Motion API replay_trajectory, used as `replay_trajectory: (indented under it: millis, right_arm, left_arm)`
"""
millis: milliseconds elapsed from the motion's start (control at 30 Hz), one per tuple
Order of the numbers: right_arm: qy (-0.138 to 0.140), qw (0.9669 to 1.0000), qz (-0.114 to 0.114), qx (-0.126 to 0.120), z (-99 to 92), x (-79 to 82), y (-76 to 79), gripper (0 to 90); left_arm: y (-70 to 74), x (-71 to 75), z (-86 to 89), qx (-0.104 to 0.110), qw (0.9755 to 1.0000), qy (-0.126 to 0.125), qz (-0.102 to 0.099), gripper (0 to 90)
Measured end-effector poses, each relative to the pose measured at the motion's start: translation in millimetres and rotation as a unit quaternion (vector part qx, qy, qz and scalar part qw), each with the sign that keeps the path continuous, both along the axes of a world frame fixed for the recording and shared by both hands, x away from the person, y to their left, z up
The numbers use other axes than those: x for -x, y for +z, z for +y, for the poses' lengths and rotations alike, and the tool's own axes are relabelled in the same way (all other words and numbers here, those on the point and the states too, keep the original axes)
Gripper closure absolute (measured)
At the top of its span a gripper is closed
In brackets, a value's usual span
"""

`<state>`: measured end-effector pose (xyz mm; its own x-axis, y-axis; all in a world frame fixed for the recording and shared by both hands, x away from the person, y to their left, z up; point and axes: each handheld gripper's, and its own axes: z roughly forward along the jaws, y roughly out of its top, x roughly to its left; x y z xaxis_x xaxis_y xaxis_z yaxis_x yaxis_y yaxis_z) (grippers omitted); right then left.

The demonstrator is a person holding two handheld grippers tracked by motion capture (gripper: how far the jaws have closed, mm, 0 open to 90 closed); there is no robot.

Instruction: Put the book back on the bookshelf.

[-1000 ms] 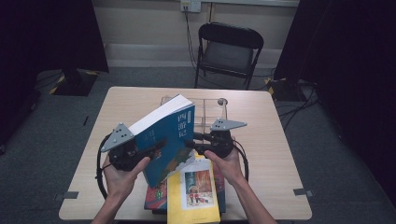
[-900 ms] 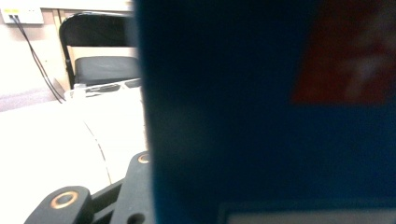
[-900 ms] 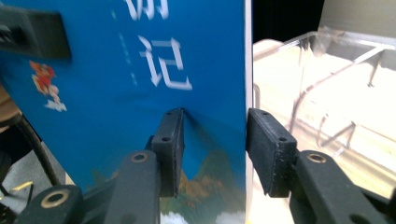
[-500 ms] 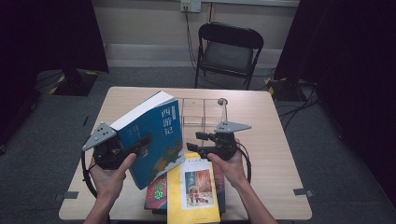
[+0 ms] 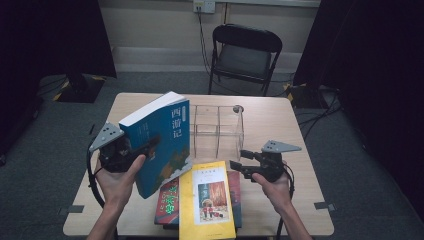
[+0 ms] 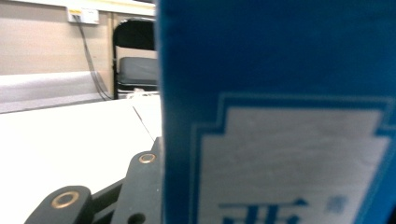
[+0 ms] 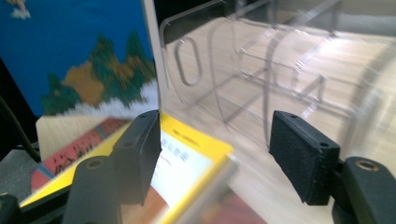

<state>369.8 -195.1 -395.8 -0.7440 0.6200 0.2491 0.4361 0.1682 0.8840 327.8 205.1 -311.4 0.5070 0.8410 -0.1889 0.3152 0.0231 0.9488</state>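
Blue book, left of centre in the high view, is lifted tilted and pinched by left gripper, not yet in the clear rack; right gripper, jaws just opened and empty, hangs by the yellow book awaiting shelving.

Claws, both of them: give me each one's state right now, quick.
Left claw: shut on the blue book, held tilted above the table.
Right claw: open, holding nothing; its jaws have just been opening.
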Motion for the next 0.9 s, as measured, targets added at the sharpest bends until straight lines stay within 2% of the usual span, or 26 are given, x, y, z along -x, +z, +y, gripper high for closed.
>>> replay_trajectory:
  millis: [100, 133, 267, 300, 433, 467, 633, 733, 767, 800, 867, 900]
  right_arm:
    - [-0.013, 0.9998, 0.012, 0.000, -15.9, 3.0, -6.7, 33.7]
    - [-0.018, 0.9996, 0.021, -0.006, -25.5, 4.5, -10.9, 35.3]
    - [-0.027, 0.9991, 0.031, -0.007, -40.5, 8.5, -17.9, 35.1]
    - [-0.030, 0.9990, 0.033, -0.005, -44.0, 9.4, -20.1, 34.9]
    - [-0.042, 0.9984, 0.038, 0.003, -54.1, 10.7, -27.4, 34.0]
    - [-0.051, 0.9977, 0.044, 0.009, -59.4, 10.3, -33.4, 33.1]
    - [-0.062, 0.9960, 0.058, 0.028, -64.2, 8.7, -46.3, 32.2]
    - [-0.062, 0.9938, 0.072, 0.058, -63.4, 6.9, -58.1, 31.3]
    - [-0.062, 0.9938, 0.072, 0.058, -63.4, 6.9, -58.1, 31.3]
    - [-0.061, 0.9923, 0.083, 0.068, -62.8, 4.8, -63.4, 30.2]
    - [-0.060, 0.9917, 0.087, 0.073, -62.7, 3.4, -65.8, 29.2]
    - [-0.063, 0.9910, 0.090, 0.076, -62.7, 2.3, -67.9, 29.0]
  left_arm:
    - [1.7, -5.4, -4.2, 0.004, 0.9997, 0.023, -0.001, 61.9]
    - [2.0, -9.9, -5.6, 0.006, 0.9996, 0.027, 0.005, 61.9]
    - [2.0, -17.7, -8.7, 0.011, 0.9995, 0.027, 0.011, 61.9]
    - [2.3, -21.3, -11.9, 0.000, 0.9995, 0.030, 0.011, 61.9]
    - [1.2, -27.1, -15.6, -0.008, 0.9991, 0.038, 0.015, 61.9]
    - [-0.1, -30.9, -16.0, -0.007, 0.9990, 0.039, 0.020, 61.8]
    - [-2.2, -36.5, -18.1, -0.007, 0.9988, 0.042, 0.026, 61.9]
    - [-1.5, -43.4, -20.9, -0.008, 0.9979, 0.057, 0.031, 61.9]
    - [-1.5, -43.4, -20.9, -0.008, 0.9979, 0.057, 0.031, 61.9]
    - [-0.2, -47.1, -21.3, -0.005, 0.9978, 0.059, 0.031, 61.9]
    - [0.3, -48.5, -21.3, -0.003, 0.9978, 0.059, 0.030, 61.9]
    - [1.8, -51.7, -22.1, 0.006, 0.9977, 0.059, 0.033, 61.9]
